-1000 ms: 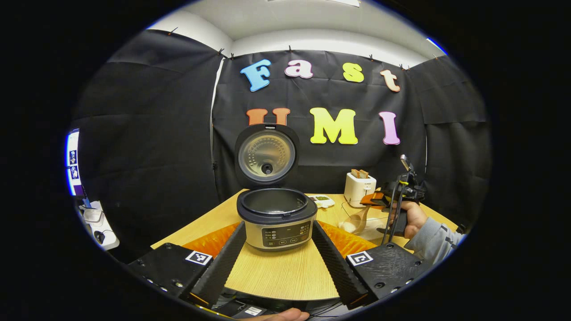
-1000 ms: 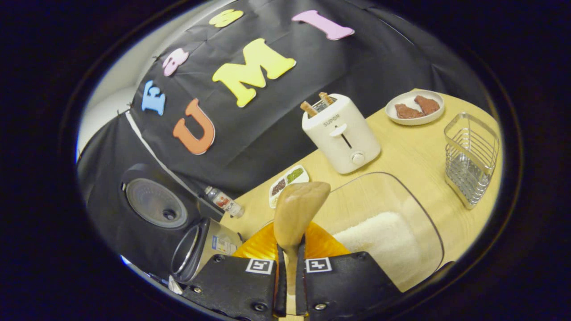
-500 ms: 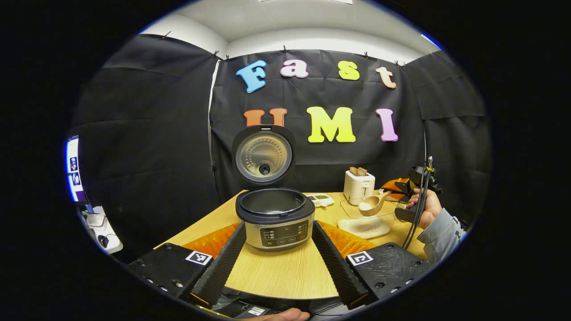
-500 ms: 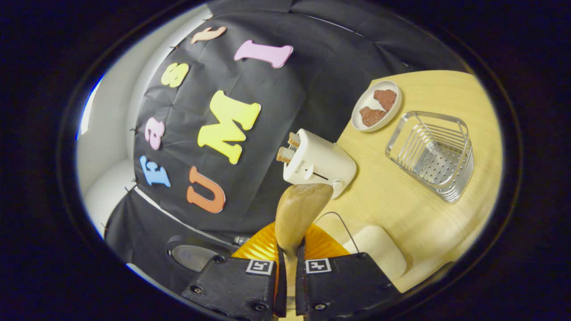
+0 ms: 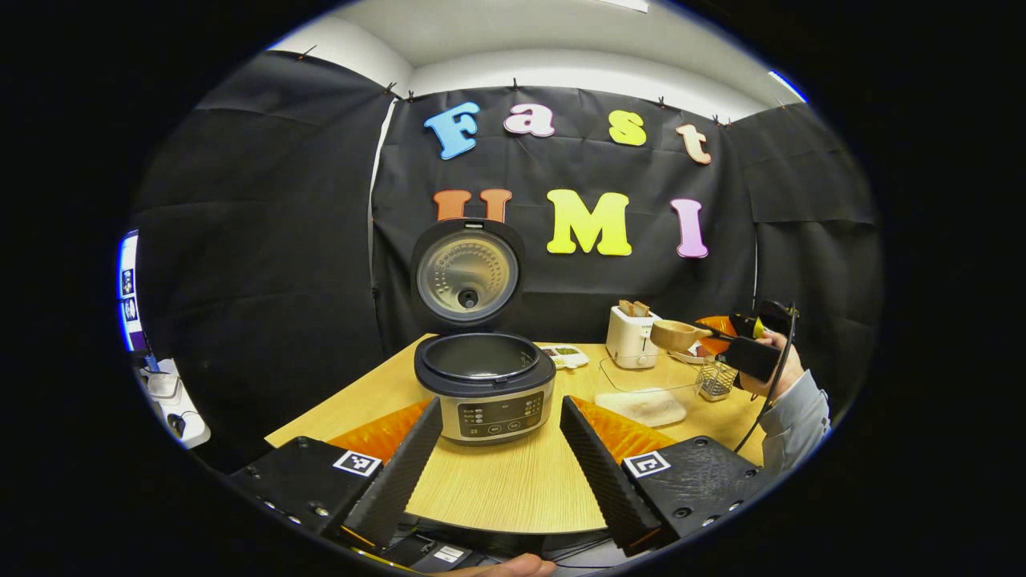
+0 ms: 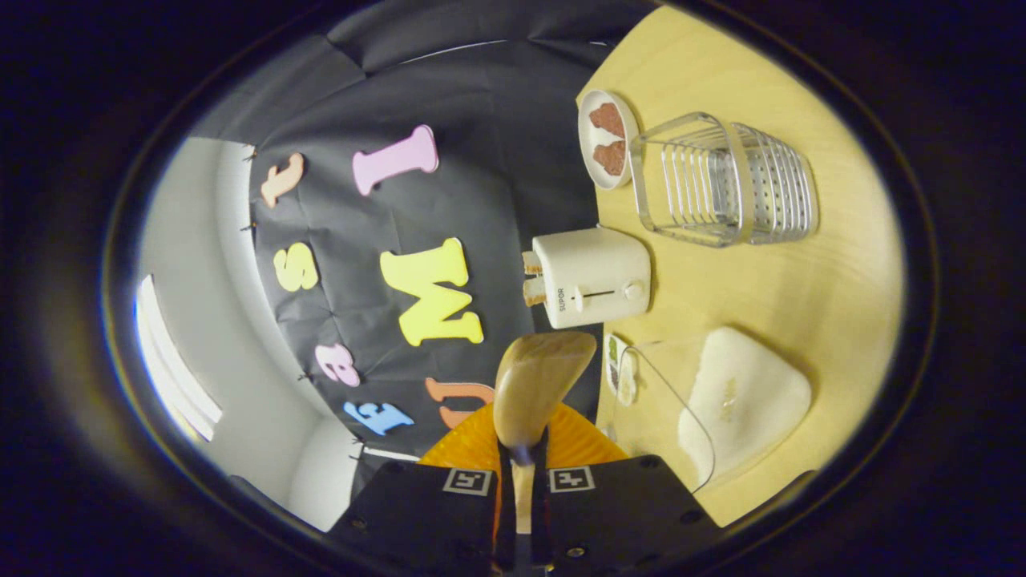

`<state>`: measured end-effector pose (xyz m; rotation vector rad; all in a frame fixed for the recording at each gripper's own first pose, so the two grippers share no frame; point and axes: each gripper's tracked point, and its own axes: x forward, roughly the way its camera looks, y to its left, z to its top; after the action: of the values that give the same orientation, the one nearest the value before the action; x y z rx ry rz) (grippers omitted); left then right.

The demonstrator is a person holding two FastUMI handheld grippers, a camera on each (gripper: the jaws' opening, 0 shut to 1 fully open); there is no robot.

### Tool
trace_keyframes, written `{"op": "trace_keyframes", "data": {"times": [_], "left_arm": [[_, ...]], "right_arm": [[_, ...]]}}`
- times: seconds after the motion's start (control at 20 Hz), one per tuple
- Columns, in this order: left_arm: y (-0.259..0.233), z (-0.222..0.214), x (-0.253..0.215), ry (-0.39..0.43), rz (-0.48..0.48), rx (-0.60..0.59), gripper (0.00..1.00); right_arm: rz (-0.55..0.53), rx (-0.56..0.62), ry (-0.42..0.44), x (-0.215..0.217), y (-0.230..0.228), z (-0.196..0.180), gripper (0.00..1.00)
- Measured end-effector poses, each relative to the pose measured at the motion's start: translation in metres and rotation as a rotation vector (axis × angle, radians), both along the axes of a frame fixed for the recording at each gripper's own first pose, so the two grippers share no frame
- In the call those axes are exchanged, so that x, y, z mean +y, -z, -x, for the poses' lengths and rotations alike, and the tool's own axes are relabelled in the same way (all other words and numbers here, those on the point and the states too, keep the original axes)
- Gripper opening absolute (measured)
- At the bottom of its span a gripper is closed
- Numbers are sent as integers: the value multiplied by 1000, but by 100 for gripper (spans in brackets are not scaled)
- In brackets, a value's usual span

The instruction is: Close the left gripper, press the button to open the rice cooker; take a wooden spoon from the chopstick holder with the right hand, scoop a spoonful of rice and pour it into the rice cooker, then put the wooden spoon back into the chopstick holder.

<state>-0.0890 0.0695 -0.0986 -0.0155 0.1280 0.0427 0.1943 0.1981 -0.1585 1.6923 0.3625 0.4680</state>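
On the wooden surface (image 5: pixel 497 481), seen in the left gripper view, the rice cooker (image 5: pixel 485 389) is placed centrally with its lid (image 5: pixel 466 272) raised upright behind the pot. The left gripper (image 5: pixel 501 453) is held low at the near edge, its 2 fingers spread wide apart with nothing between them, one to each side of the cooker's front panel. To the right, past a clear rice container (image 5: pixel 645 397) with white rice in it, the right gripper (image 5: pixel 733 340) is held up in a hand (image 5: pixel 776 365), and the wooden spoon (image 5: pixel 677 334) is carried roughly level above the container, bowl pointing left toward the cooker. A white toaster (image 5: pixel 631 336) is set at the far right, near the wall, and the wire chopstick holder (image 5: pixel 715 378) is seen just below the raised gripper.

From the right gripper view, which is rolled sideways, the spoon (image 6: pixel 535 385) is pinched by its handle between the pressed-together fingers of the right gripper (image 6: pixel 521 513). Beyond it are seen the toaster (image 6: pixel 593 276), the chopstick holder (image 6: pixel 721 188), a small plate (image 6: pixel 605 138) with 2 brown pieces and the rice container (image 6: pixel 721 401).
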Motion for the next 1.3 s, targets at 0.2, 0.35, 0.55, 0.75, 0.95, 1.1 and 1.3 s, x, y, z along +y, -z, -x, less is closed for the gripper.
{"op": "trace_keyframes", "data": {"times": [0.2,0.35,0.55,0.75,0.95,1.1,1.3], "left_arm": [[-5,9,11,-6,-2,-13,94],[-12,17,22,-16,-4,-34,94],[-21,30,36,-26,-3,-63,95],[-26,39,51,-41,-11,-82,95],[-27,46,63,-53,-22,-90,94],[-23,47,70,-58,-24,-88,95],[-14,47,82,-75,-22,-74,95]], "right_arm": [[34,-15,-14,14,-17,14,12],[41,-46,-45,35,-36,21,12],[85,-45,-86,78,-46,24,12],[125,-68,-145,134,-69,30,12],[246,-124,-173,182,-87,33,12],[390,-189,-173,210,-96,35,12],[603,-290,-154,241,-106,40,12]]}}
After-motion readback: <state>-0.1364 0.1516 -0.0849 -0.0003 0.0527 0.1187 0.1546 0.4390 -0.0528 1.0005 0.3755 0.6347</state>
